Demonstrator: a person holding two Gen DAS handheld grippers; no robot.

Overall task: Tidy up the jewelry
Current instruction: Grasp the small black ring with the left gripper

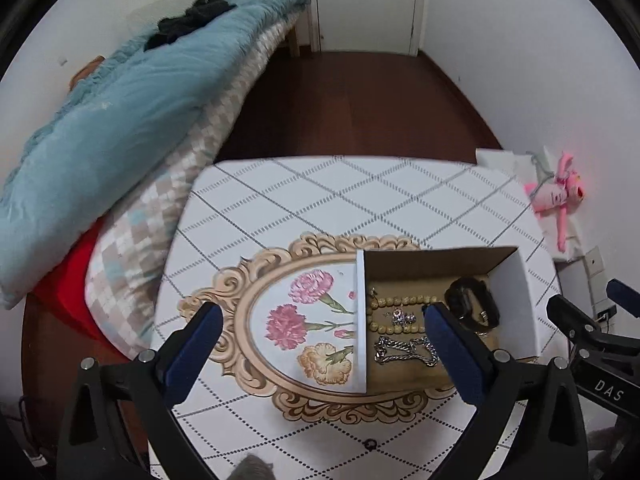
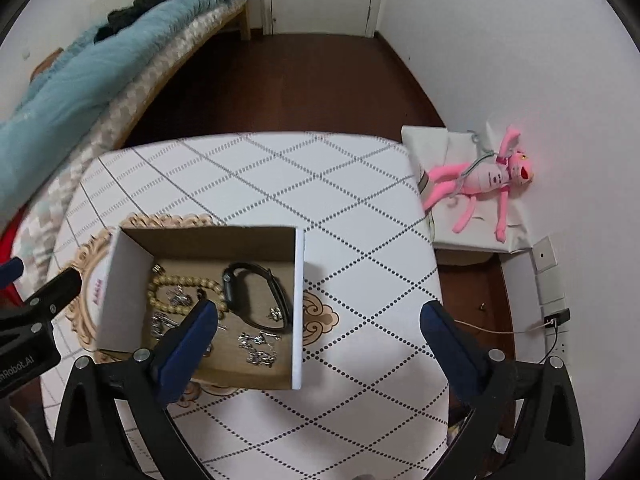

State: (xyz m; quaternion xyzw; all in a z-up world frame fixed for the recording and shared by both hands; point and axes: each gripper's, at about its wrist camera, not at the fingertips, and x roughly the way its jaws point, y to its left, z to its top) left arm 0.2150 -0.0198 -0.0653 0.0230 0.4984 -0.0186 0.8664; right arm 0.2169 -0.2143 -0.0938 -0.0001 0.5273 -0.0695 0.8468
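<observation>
An open cardboard box (image 1: 516, 300) (image 2: 298, 280) stands on an oval flower-print mat (image 1: 280, 320) on the table. Inside lie a beige bead bracelet (image 1: 400, 302) (image 2: 180, 282), a black wristband (image 1: 472, 304) (image 2: 256, 296), a silver chain (image 1: 404, 350) (image 2: 258, 346) and small silver pieces (image 2: 178, 298). My left gripper (image 1: 324, 338) is open and empty above the mat and the box's left wall. My right gripper (image 2: 320, 326) is open and empty over the box's right wall, left finger above the box. Each gripper shows at the edge of the other view.
The table (image 2: 320, 184) has a white cloth with a dotted diamond pattern. A bed with a blue blanket (image 1: 120, 112) is on the left. A pink plush toy (image 2: 484, 184) lies on a white box at the right. A charger and cable (image 2: 556, 324) hang by the wall.
</observation>
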